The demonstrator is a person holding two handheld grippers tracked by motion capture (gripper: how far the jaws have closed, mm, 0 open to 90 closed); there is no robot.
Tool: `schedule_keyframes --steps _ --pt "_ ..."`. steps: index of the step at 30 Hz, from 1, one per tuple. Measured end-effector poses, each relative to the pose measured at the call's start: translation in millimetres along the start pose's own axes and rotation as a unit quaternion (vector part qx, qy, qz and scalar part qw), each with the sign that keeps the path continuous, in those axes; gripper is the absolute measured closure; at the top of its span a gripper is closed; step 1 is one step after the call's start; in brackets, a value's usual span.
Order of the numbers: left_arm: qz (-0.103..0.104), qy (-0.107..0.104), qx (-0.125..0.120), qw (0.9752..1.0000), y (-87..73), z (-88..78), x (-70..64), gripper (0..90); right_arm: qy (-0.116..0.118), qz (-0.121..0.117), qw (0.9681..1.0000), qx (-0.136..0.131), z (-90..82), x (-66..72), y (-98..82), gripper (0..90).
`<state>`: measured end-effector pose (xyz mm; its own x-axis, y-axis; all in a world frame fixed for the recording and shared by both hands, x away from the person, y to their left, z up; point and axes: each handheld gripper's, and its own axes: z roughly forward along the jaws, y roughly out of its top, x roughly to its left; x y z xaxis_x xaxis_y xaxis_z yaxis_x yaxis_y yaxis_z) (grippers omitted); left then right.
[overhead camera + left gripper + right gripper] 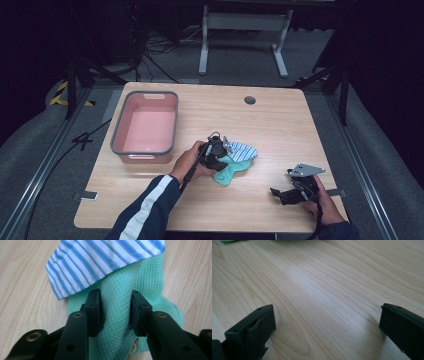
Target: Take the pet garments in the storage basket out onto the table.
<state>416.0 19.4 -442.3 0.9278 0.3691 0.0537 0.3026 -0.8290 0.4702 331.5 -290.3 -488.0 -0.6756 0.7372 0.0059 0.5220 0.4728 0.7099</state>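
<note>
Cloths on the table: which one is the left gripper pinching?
The green waffle-knit cloth; the left gripper squeezes a fold of it. The blue-striped cloth overlaps it, ungripped.

No text, brand or number can be read anywhere. A small tag on the green cloth (pixel 117 322), at the bottom edge of the left gripper view, is too blurred to make out.

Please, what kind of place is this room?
Probably a lab or recording workspace, not a home: a wooden table stands between metal frame rails, cables lie on the grey floor, and dark curtains surround it.
</note>
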Motion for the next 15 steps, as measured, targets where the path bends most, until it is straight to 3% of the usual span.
schedule_keyframes --steps 3,8,15 --pt "-0.003 0.003 0.011 0.9999 -2.5 7.5 -3.0 58.9 0.0 0.0 1.0 0.0 0.0 0.0 0.0 0.7" --pt "-0.01 0.002 -0.003 0.9999 -5.2 8.5 -2.2 57.6 0.0 0.0 1.0 0.0 0.0 0.0 0.0 0.8" --pt "-0.013 0.014 0.0 0.9998 -4.5 7.1 -2.6 50.1 0.0 0.0 1.0 0.0 0.0 0.0 0.0 0.8"
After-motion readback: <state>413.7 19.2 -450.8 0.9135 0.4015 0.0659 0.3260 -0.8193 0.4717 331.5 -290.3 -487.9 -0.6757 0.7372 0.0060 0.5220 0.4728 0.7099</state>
